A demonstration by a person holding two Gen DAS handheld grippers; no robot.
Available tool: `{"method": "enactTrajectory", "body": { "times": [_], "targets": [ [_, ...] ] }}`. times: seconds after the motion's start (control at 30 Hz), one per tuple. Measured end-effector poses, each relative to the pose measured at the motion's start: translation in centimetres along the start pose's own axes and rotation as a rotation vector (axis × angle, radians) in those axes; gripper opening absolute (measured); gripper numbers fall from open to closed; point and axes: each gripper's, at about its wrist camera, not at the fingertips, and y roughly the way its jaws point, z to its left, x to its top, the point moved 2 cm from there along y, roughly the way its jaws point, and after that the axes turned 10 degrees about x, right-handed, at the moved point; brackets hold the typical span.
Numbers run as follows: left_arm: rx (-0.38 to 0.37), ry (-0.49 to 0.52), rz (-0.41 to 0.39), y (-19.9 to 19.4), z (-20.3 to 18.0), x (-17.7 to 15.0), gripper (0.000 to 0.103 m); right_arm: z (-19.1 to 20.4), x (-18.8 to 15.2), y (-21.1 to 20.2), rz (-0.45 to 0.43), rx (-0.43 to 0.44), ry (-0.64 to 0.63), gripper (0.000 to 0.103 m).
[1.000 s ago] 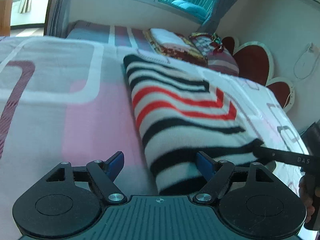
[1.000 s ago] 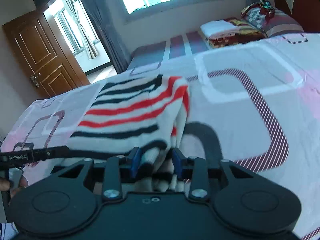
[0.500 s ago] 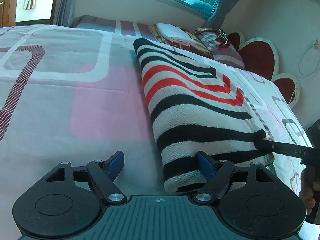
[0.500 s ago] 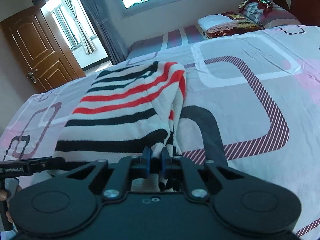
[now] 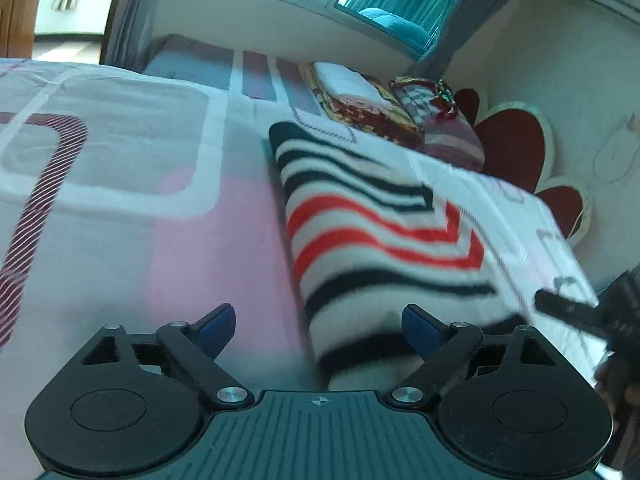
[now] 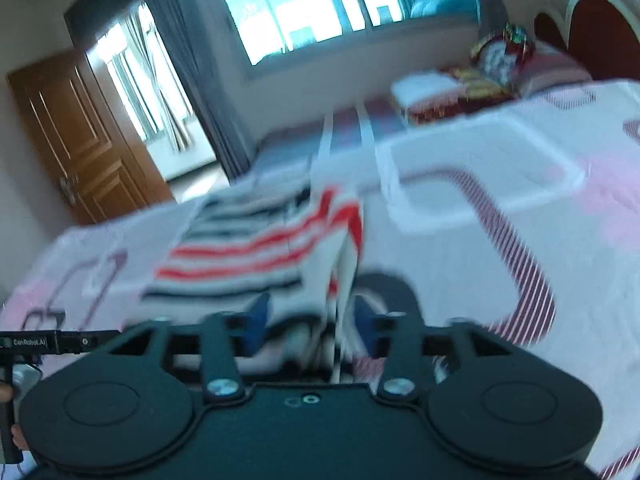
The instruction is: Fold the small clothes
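A folded white knit garment (image 5: pixel 380 240) with black and red stripes lies on the bed sheet (image 5: pixel 120 200). My left gripper (image 5: pixel 319 326) straddles its near left corner. The jaws are opening, and the cloth lies loose between the blue pads. In the blurred right wrist view the garment (image 6: pixel 256 256) has its near right corner between the pads of my right gripper (image 6: pixel 311 320). Those jaws are also opening, and the pads stand off the cloth. One finger (image 5: pixel 568 308) of the right gripper shows at the right edge of the left wrist view.
Folded blankets and pillows (image 5: pixel 360 100) sit at the head of the bed beside a red heart-shaped headboard (image 5: pixel 512 148). A wooden door (image 6: pixel 76 136) and a curtained window (image 6: pixel 320 8) lie beyond the bed. A hand (image 5: pixel 616 384) holds the right tool.
The right gripper, shut on the garment's corner half a second ago, has spread its pads off the cloth. The left pads have spread a little wider. Both views have shifted slightly.
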Motion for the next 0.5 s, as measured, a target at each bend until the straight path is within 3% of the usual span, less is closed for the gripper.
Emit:
{"method": "enactTrajectory", "body": {
  "times": [0.07,0.13,0.17,0.27,0.3,0.33,0.47,0.5],
  "targets": [
    [-0.017,0.007,0.002,1.0,-0.5,1.2,0.089,-0.6,0.9,1.2,0.030,0.020,0.029,0.052],
    [-0.003,0.022,0.009,2.4,-1.1,2.0,0.089,-0.4,1.8,2.9,0.061,0.041,0.015,0.031],
    [0.011,0.023,0.015,3.1,-1.3,2.3,0.089,-0.2,2.1,3.8,0.078,0.039,-0.005,0.028],
    [0.045,0.021,0.074,5.5,-1.1,2.1,0.090,-0.4,2.5,6.7,0.119,0.007,-0.024,0.028],
    [0.040,0.014,0.075,5.9,-1.0,1.7,0.093,-0.9,2.3,7.7,0.153,-0.024,-0.021,0.023],
    [0.035,0.006,0.071,6.0,-0.9,1.6,0.093,-1.4,1.8,8.5,0.184,-0.068,-0.032,0.028],
    [0.014,-0.007,0.072,5.2,-0.7,2.1,0.093,-2.7,1.9,7.6,0.167,0.002,0.069,0.031],
    [-0.001,-0.015,0.072,5.0,-0.6,2.2,0.093,-2.8,2.0,7.0,0.156,0.024,0.098,0.035]
  ]
}}
